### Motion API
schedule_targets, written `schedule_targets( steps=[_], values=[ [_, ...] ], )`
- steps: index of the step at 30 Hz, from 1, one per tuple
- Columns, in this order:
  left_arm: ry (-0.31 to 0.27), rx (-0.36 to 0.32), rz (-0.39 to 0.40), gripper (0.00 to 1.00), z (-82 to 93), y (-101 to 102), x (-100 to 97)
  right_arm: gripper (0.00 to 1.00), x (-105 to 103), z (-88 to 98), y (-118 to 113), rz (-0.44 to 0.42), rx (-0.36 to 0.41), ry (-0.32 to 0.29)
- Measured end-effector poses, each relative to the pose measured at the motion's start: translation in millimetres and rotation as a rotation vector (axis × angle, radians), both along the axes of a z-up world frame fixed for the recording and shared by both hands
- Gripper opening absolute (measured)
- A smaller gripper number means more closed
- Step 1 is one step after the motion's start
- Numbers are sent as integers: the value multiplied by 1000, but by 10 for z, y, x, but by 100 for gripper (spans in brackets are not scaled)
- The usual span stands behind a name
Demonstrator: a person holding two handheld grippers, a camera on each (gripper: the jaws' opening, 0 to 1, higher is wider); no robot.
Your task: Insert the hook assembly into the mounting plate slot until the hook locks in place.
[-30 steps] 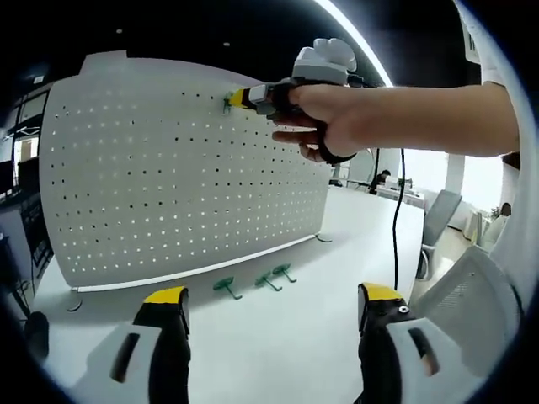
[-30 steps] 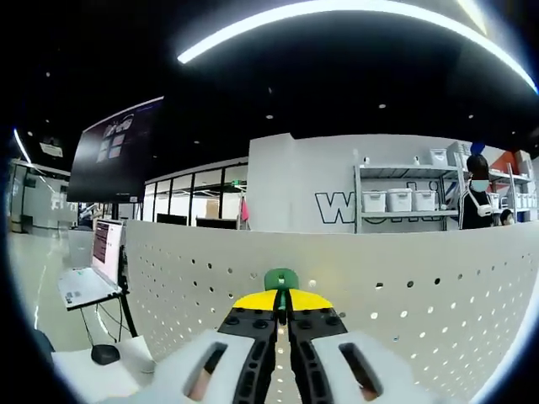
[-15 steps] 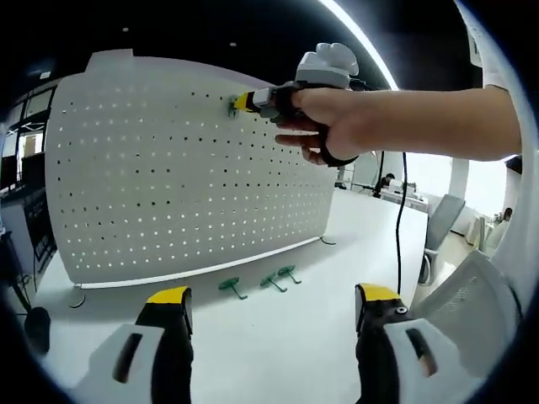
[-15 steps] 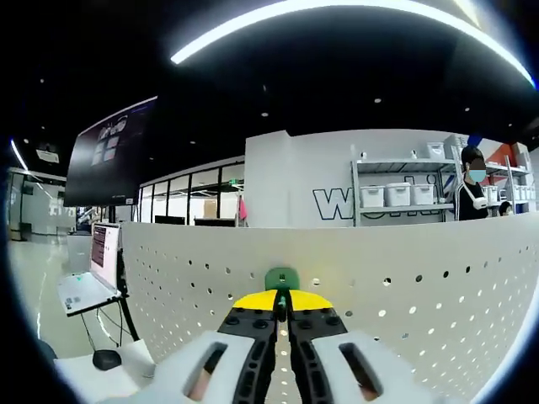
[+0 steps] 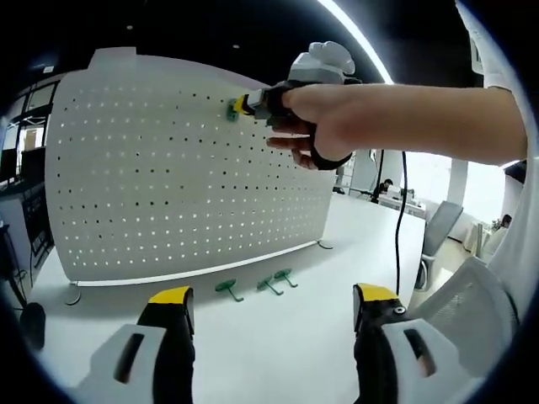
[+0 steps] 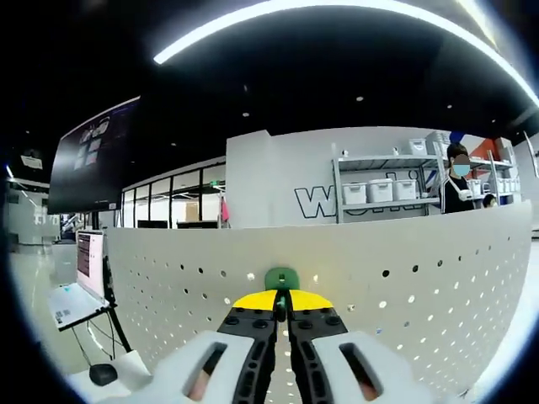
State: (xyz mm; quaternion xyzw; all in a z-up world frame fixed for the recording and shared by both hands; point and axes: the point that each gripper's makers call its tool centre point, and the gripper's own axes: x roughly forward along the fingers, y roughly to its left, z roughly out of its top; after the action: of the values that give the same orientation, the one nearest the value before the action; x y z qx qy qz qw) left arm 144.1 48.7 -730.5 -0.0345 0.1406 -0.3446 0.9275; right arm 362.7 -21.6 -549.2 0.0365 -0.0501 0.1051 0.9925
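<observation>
Little has moved since a moment ago: my right tool (image 6: 282,301) still pinches the green hook (image 6: 281,279) against the top edge of the pegboard (image 5: 168,185). Whether its prongs sit in the holes is hidden behind the hook's head. Wall lettering beyond reads just "W". My left tool (image 5: 268,301) gapes wide over the desk (image 5: 278,337), three spare hooks (image 5: 255,286) lying ahead by the board's foot.

The pegboard (image 5: 185,168) was white, dotted with a regular grid of small holes. The hook (image 6: 281,279) was green, like the three spare hooks (image 5: 256,286) on the white table (image 5: 278,345).
</observation>
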Motion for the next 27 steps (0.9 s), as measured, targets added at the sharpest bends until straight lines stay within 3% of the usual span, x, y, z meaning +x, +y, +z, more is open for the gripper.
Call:
schedule_targets(
  steps=[4,13,16,27],
  values=[
    [2,4,-3,78,-10,-10,-6,2,27,1,-5,-48,35,-2],
    [6,9,1,77,-27,7,-1,2,50,-19,-3,-128,28,6],
    [4,11,5,76,-25,12,2,2,47,-32,-8,-124,55,8],
    [5,14,2,76,-49,12,3,3,28,-32,1,-108,25,17]
  ],
)
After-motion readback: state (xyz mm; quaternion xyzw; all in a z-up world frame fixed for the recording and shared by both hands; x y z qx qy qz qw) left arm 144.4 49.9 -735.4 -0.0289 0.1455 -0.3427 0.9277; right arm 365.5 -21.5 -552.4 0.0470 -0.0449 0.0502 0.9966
